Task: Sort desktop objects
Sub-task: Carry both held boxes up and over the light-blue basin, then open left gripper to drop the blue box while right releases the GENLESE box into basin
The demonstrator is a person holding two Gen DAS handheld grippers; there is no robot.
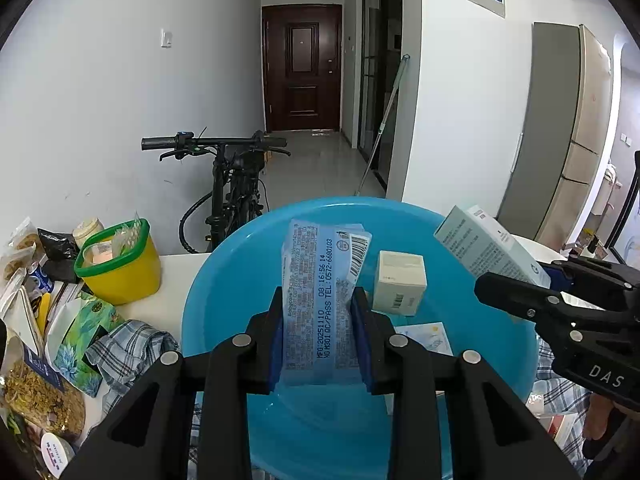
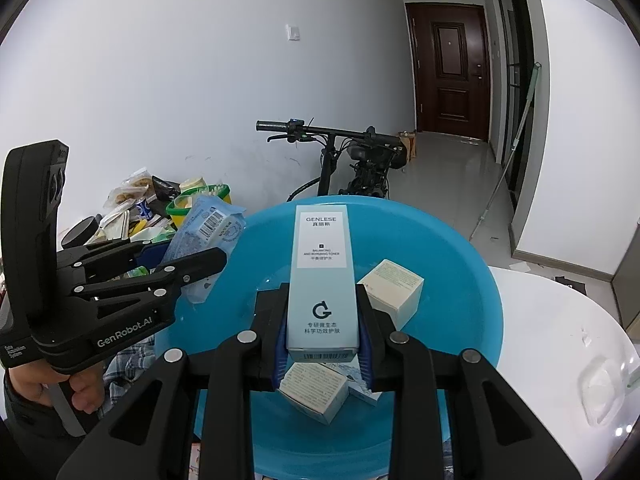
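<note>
A blue plastic basin (image 1: 224, 280) (image 2: 460, 280) stands on the white table. My left gripper (image 1: 319, 304) is shut on a light blue wipes packet (image 1: 320, 280), held over the basin; it also shows in the right wrist view (image 2: 208, 232). My right gripper (image 2: 322, 300) is shut on a tall pale blue toner box (image 2: 322, 272), also over the basin; the box shows at the right of the left wrist view (image 1: 488, 246). Cream boxes (image 1: 400, 288) (image 2: 394, 288) (image 2: 314, 392) lie inside the basin.
A yellow tub with a green rim (image 1: 120, 264) and a heap of snack packets (image 1: 36, 360) sit left of the basin. A plaid cloth (image 1: 128, 348) lies under it. A bicycle (image 1: 236, 184) leans on the wall behind. White table (image 2: 560, 340) extends right.
</note>
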